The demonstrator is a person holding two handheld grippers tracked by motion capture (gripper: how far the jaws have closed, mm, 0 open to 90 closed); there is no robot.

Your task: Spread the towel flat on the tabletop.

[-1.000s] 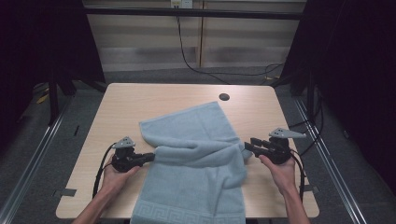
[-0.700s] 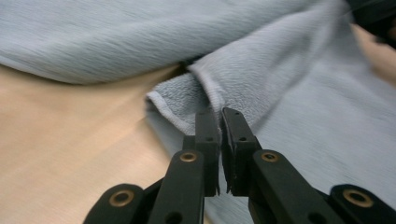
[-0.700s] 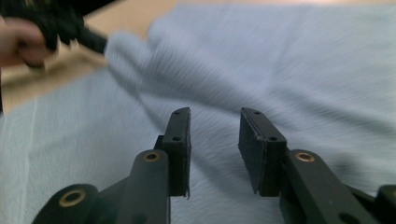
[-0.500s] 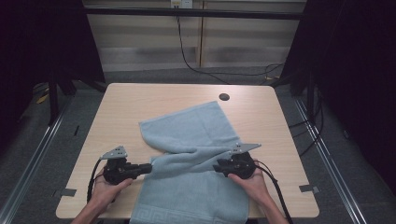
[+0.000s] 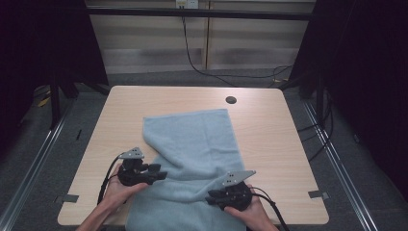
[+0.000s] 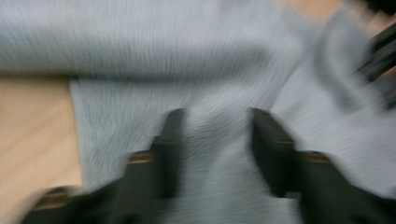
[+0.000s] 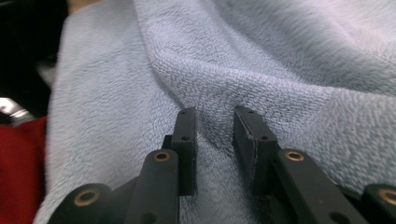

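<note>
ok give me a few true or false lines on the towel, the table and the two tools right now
1. The towel is light blue. True.
2. The towel lies wholly on the table. False: its near end hangs over the table's near edge.
3. The left tool sits at the towel's left edge, jaws apart. True; they have just been opening, with cloth between them.
4. The right tool is lifted clear of the towel. False: it is down on the cloth, with a ridge of towel between its jaws, which have just been closing.
5. A dark round hole shows near the table's far edge. True.
</note>
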